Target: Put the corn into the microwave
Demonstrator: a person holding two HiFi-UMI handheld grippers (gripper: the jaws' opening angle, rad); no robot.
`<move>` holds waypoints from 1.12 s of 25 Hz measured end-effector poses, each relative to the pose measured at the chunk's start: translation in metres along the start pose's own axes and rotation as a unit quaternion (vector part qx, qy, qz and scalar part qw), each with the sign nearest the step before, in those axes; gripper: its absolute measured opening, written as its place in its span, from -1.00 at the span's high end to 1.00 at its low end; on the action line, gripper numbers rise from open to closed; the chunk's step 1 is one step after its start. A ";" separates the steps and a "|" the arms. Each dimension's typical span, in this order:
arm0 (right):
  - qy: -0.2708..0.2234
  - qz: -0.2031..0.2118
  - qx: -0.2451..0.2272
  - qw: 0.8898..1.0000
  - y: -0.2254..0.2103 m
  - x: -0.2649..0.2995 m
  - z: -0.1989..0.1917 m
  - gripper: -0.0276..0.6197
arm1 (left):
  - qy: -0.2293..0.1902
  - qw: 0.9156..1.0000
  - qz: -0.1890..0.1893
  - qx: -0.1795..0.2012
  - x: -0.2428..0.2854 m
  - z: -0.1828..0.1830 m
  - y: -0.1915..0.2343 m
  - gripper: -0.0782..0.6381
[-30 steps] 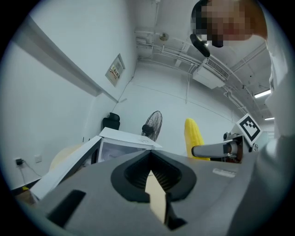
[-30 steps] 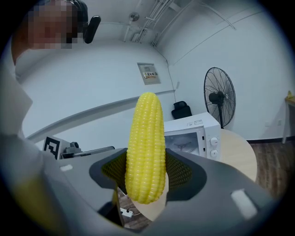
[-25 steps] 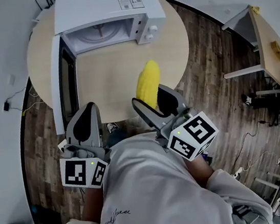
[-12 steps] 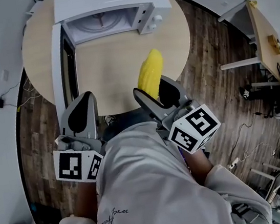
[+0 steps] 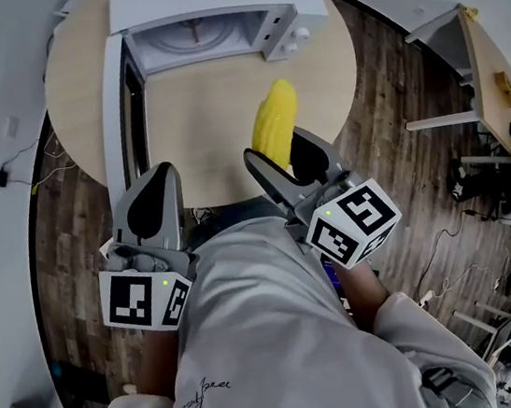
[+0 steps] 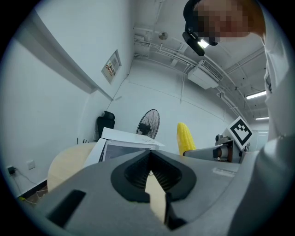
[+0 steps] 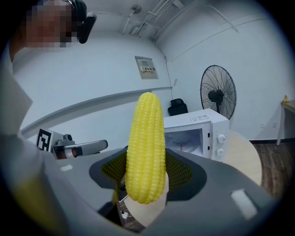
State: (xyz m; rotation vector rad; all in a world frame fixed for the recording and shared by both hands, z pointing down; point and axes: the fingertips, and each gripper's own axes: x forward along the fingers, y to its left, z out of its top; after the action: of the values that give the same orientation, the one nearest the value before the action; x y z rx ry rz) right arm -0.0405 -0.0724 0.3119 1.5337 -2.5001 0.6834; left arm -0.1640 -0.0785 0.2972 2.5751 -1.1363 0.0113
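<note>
Corn (image 7: 146,147) stands upright, clamped in our right hand-held gripper (image 5: 282,154) over the surface's (image 5: 206,120) near edge. Our left hand-held gripper (image 5: 159,176) is closed on nothing. At the far edge the microwave (image 5: 209,7) faces us, its door (image 5: 120,123) swung out along the left edge

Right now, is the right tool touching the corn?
Touching. The right gripper view shows the right tool closed on the corn, its ribbed pads pressed against both sides.
</note>
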 end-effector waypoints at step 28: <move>0.044 0.045 -0.003 0.998 -0.053 0.061 0.001 0.11 | -0.001 1.000 0.018 -0.021 0.046 0.008 0.005 0.81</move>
State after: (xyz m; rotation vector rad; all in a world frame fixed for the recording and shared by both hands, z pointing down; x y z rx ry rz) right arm -0.0235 -0.1424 0.3477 1.3638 -2.5157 0.7387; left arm -0.1365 -0.1169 0.2978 2.5190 -1.1711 -0.0056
